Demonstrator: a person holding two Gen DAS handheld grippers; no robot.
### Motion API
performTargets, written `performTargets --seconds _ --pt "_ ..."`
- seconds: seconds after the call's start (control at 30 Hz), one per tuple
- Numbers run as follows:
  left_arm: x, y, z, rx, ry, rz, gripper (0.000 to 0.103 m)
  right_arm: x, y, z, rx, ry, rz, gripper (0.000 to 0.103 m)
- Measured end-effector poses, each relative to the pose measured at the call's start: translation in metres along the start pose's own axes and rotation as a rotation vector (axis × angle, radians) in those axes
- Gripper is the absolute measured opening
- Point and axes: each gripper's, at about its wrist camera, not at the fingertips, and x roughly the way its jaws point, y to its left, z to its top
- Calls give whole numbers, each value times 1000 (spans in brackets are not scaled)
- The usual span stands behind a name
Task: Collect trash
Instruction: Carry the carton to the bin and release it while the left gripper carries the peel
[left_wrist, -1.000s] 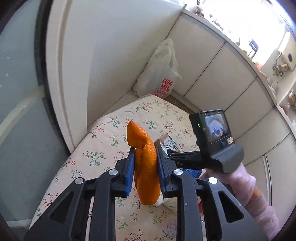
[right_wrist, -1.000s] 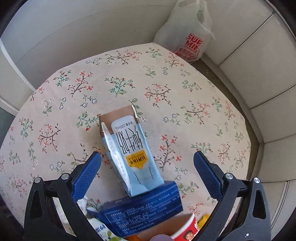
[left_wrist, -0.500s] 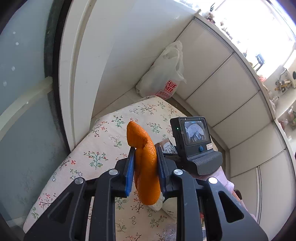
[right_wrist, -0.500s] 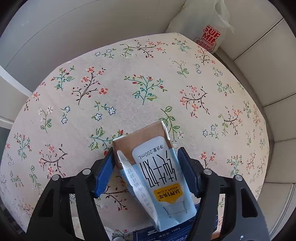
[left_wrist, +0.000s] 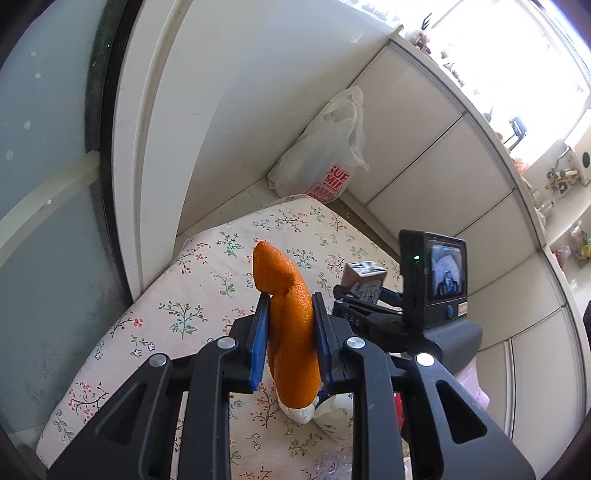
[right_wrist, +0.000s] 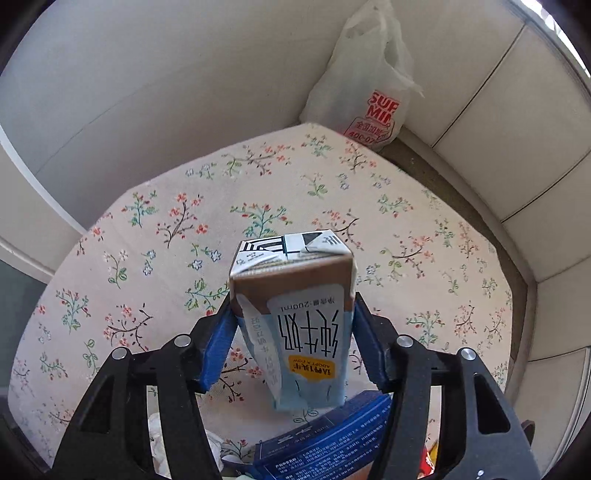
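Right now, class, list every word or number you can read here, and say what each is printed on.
"SUP MIN", cut off, and "400-07": red print on the plastic bag.
"200mL", "ADOPT A COW", plus large Chinese characters, all upside down: milk carton in the right claw.
Blue box: print too small to read.
Orange peel in the left claw: no text.

orange peel (left_wrist: 291, 325): dimpled, matt
milk carton (right_wrist: 295, 317): smooth printed paperboard
tablecloth (right_wrist: 147, 236): matt floral cloth
bag (right_wrist: 369, 92): thin crinkled plastic
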Motion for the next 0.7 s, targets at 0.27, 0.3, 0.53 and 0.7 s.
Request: performTargets --seconds 0.27,0.3,0.53,0.7 --pt "-8 -22 -3 45 -79 -17 23 -71 -60 -6 151 -183 -59 56" --pt "-9 -25 -4 51 -88 -23 23 -81 -67 -11 168 -204 -70 56" --pt "-8 -50 -23 118 -93 -84 23 -157 -115 -57 304 -363 -121 56" --pt "-14 -77 -40 191 -121 -128 23 -200 -152 -107 421 -452 -165 56"
